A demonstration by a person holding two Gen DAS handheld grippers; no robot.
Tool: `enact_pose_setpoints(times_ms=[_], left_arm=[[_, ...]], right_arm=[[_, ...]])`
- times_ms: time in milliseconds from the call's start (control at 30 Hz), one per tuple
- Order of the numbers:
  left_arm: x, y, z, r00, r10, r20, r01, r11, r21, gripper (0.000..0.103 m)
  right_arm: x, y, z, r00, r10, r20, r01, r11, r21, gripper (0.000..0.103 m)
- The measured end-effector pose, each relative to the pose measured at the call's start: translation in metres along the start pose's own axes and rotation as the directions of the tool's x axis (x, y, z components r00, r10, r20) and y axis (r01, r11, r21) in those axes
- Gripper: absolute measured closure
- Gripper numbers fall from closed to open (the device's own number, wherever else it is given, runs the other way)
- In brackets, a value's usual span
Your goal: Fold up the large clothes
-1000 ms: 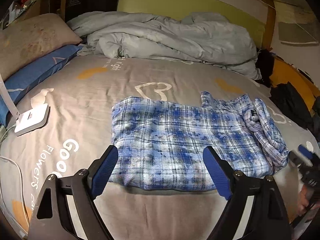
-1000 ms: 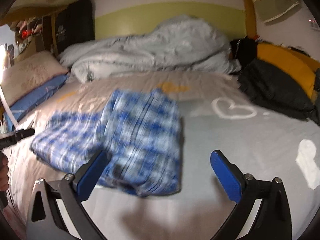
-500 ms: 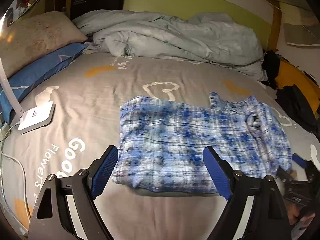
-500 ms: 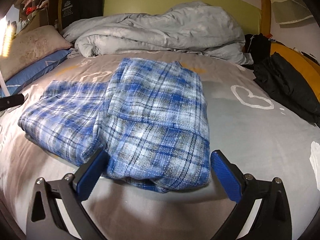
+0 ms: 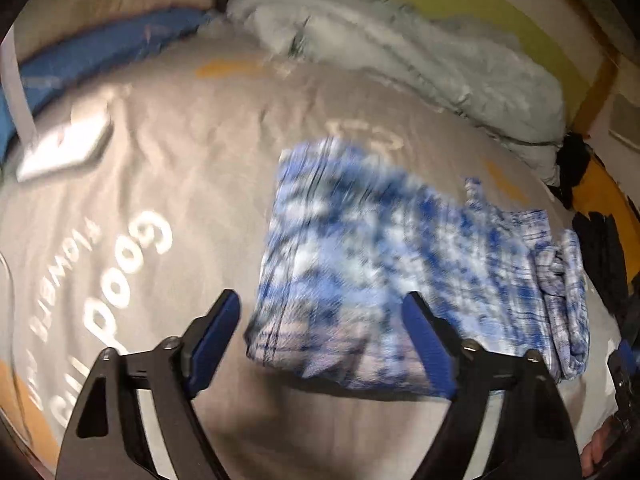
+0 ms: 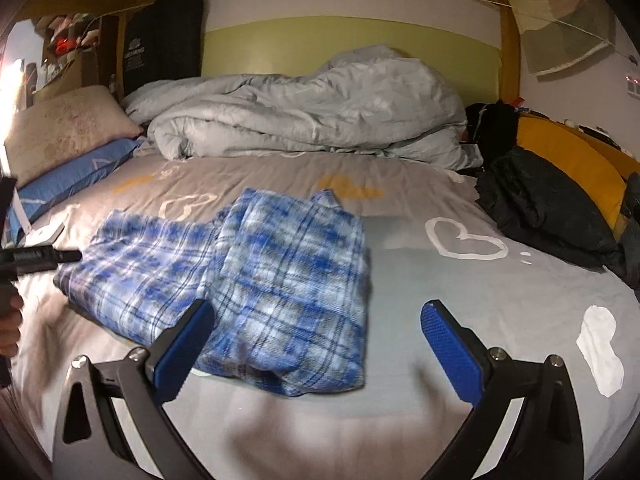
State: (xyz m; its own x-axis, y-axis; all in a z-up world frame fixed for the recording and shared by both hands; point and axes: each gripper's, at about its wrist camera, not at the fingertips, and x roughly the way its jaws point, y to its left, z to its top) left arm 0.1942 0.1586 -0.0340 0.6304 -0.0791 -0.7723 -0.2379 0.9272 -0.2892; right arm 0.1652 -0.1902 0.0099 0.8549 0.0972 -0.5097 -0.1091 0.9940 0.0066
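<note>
A blue and white plaid shirt [image 5: 404, 276] lies folded on the grey bedsheet [image 5: 168, 184]; the left wrist view is blurred by motion. My left gripper [image 5: 326, 330] hovers over the shirt's near left corner, jaws wide but closing, with the cloth's edge below them and no pad pressing on it. In the right wrist view the same shirt [image 6: 256, 280] shows one half laid over the other. My right gripper [image 6: 318, 334] stands open just before the shirt's near right edge, holding nothing. The left gripper's tip [image 6: 40, 258] and a hand show at that view's left edge.
A rumpled grey duvet [image 6: 312, 116] fills the back of the bed. Pillows [image 6: 68, 136] lie at the left with a white box [image 5: 64, 152] beside them. Black clothes [image 6: 548, 208] and a yellow cushion [image 6: 568, 152] are piled at the right.
My left gripper has sunk toward the shirt's near left corner, rolled, and its jaws have narrowed a little. The right gripper drew back slightly from the folded shirt.
</note>
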Motion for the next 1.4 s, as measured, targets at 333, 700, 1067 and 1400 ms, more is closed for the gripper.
enact_pose_setpoints(times_ms=[333,700,1067,1400], left_arm=[[0.004,-0.011,-0.006,0.996,-0.078,0.036,0.077,0.997,0.029,0.085],[-0.111,-0.135,-0.001,0.920,-0.261,0.294,0.154,0.928,0.340,0.089],[-0.067,-0.284,-0.044,0.923,-0.362,0.130,0.254,0.826,0.503,0.089],[-0.054,-0.301,-0.106,0.886,-0.463,0.006,0.391,0.756,0.525,0.057]], right_arm=[[0.004,-0.022,0.003,0.999,-0.023,-0.033,0.026,0.997,0.078,0.000],[0.012,-0.057,0.011,0.990,-0.085,-0.109,0.103,0.978,0.181,0.000],[-0.021,-0.110,0.022,0.983,-0.172,-0.069,0.185,0.935,0.303,0.000],[-0.038,-0.159,0.028,0.980,-0.190,-0.056,0.196,0.890,0.412,0.000]])
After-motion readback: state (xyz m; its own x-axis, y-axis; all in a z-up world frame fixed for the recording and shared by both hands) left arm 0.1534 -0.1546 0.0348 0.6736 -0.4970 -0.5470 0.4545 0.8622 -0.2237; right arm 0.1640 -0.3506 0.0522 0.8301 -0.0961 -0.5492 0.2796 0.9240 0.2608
